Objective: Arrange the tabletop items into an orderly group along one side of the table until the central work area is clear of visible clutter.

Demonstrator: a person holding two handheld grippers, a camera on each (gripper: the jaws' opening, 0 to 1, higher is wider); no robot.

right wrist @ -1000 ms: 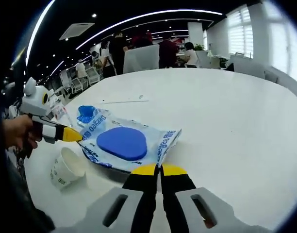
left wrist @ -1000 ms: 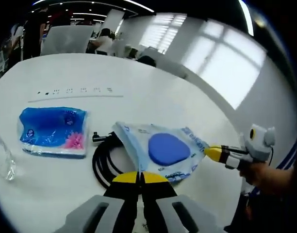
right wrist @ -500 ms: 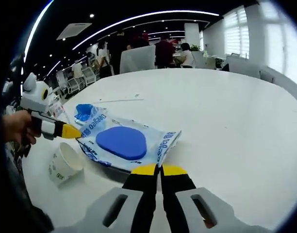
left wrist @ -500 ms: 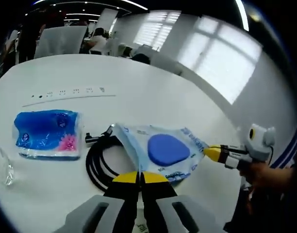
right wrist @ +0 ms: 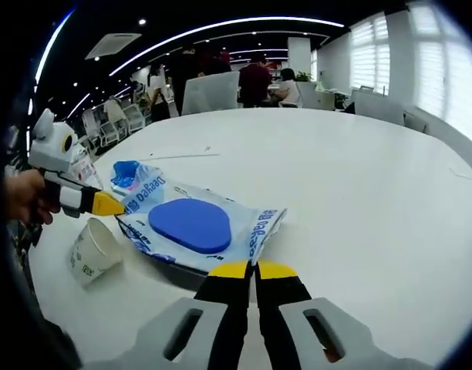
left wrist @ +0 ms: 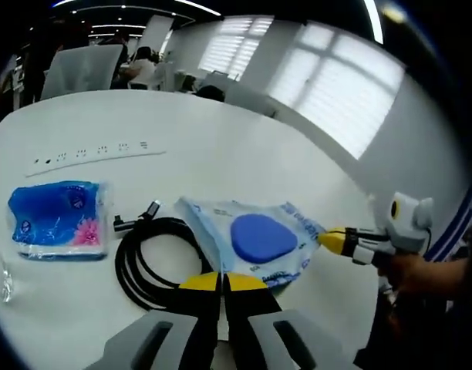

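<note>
Both grippers, left gripper and right gripper, are pinching opposite edges of the wipes packet above the coiled cable. Tidying is looking barely begun: tissue pack far left and paper cup are lying scattered.

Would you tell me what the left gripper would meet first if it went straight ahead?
The left gripper is shut on the wipes packet's edge, so it would push straight into that packet.

Seated people, office chairs, bright windows, ceiling lights
</note>
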